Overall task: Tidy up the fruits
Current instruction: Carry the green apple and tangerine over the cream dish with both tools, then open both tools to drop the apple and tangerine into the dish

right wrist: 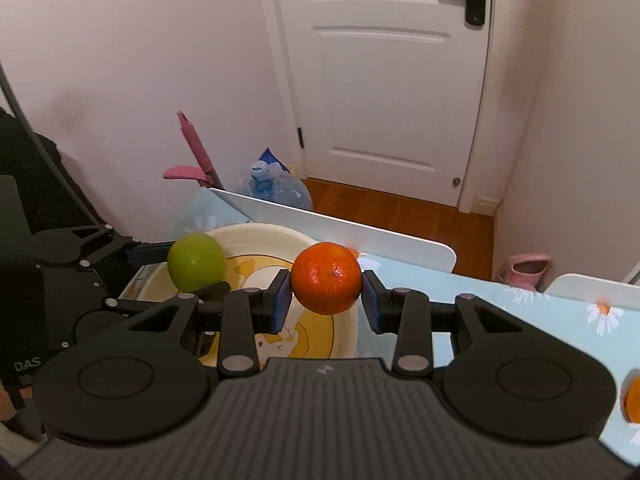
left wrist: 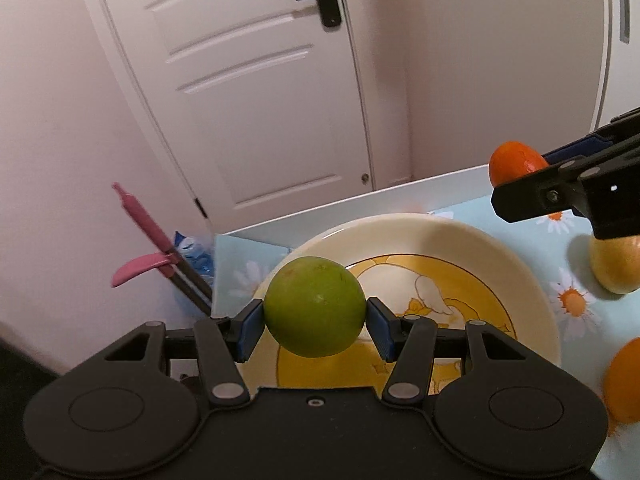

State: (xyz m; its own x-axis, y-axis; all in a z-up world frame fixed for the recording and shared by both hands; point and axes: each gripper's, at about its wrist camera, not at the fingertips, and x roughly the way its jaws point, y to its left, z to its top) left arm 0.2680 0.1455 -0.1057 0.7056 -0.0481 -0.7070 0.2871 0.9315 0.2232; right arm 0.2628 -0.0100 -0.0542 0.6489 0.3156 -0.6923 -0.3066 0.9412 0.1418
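My left gripper (left wrist: pixel 315 318) is shut on a green round fruit (left wrist: pixel 315 307), held above the near left rim of a cream plate (left wrist: pixel 404 228) with a yellow cartoon print. In the right wrist view my right gripper (right wrist: pixel 326 296) is shut on an orange tangerine (right wrist: pixel 326 278), hanging over the plate's (right wrist: pixel 256 234) right edge. The green fruit (right wrist: pixel 196 262) in the left gripper (right wrist: pixel 176 270) shows at the left there. The right gripper (left wrist: pixel 516 184) with the tangerine (left wrist: pixel 514 162) enters the left wrist view at the upper right.
A yellowish fruit (left wrist: pixel 616 266) and an orange fruit (left wrist: pixel 624 380) lie on the blue daisy tablecloth (left wrist: pixel 576 300) right of the plate. The table's white far edge (right wrist: pixel 340 226) drops to a wooden floor with a water jug (right wrist: pixel 276 188), a pink-handled tool (right wrist: pixel 192 152) and a white door (right wrist: pixel 392 80).
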